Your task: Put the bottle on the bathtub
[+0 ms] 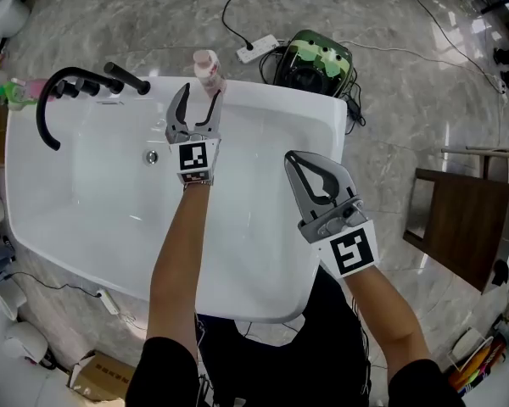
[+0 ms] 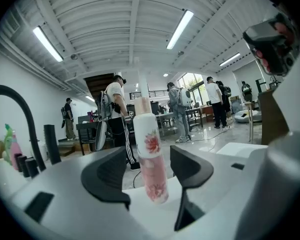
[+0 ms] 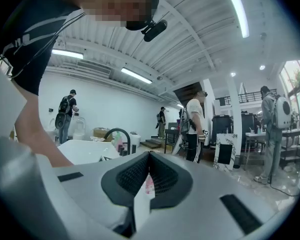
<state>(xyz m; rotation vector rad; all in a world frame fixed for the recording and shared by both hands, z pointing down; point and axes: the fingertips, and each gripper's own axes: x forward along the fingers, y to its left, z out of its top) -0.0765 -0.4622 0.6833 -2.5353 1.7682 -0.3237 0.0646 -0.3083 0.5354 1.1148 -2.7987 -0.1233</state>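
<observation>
Right hand-held gripper [image 1: 292, 158] hung nearest the person, above the near right part of the bathtub [image 1: 276, 102], its jaws pressed together with nothing between them. Further in, the left hand-held gripper [image 1: 201, 93] reached across the white basin to the far rim, pointing roughly level. Its jaws stood wide apart, one on each side of the bottle [image 1: 208, 68], with a clear gap between each pad and the bottle's wall, so it gripped nothing. The bottle stood upright on the far rim of the bathtub, about midway along that edge, pink in its lower half and white above, with a flower print and a pale pink cap. On the basin's far wall, left of the left hand-held gripper, sat a round metal fitting [image 1: 152, 156]. A black curved faucet [image 1: 51, 100] with black handles rose from the far left corner of the bathtub, and green and pink containers [image 1: 19, 91] stood just beyond that corner. On the marble floor past the far rim lay a white power strip [image 1: 257, 49] and a green and black device [image 1: 316, 62].
</observation>
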